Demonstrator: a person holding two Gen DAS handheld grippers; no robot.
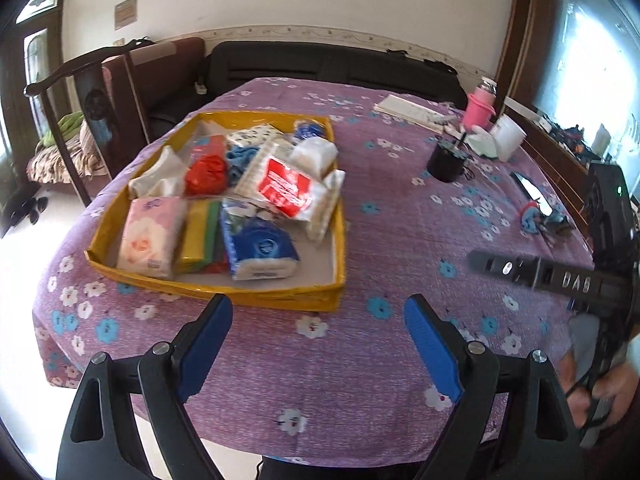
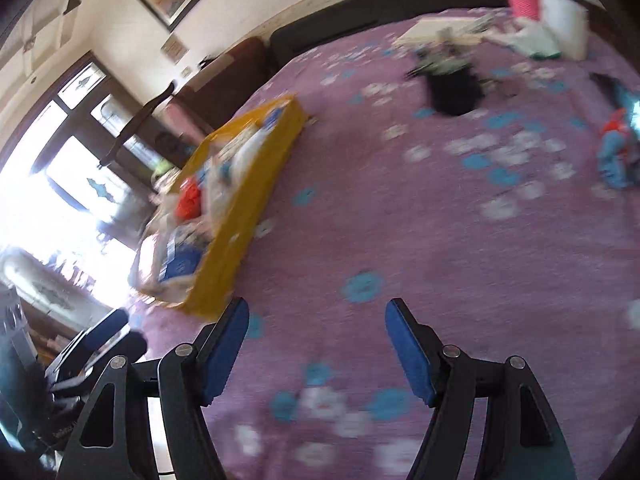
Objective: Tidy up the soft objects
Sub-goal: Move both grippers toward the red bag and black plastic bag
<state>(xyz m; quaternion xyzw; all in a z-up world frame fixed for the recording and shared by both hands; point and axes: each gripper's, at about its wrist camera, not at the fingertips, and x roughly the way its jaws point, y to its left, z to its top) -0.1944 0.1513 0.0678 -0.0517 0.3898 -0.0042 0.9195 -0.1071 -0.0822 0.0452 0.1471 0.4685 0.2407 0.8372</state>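
Observation:
A yellow tray sits on the purple flowered tablecloth, left of centre. It holds several soft packs: a pink tissue pack, a blue tissue pack, a red-and-white packet, a red bag. My left gripper is open and empty, just in front of the tray's near wall. My right gripper is open and empty over bare cloth, right of the tray. The right gripper's body shows in the left wrist view. A small blue and red soft object lies at the right, also in the blurred right wrist view.
A black cup, a pink container, a white container, papers and a phone stand at the table's far right. A wooden chair stands left of the table. A dark sofa lies behind.

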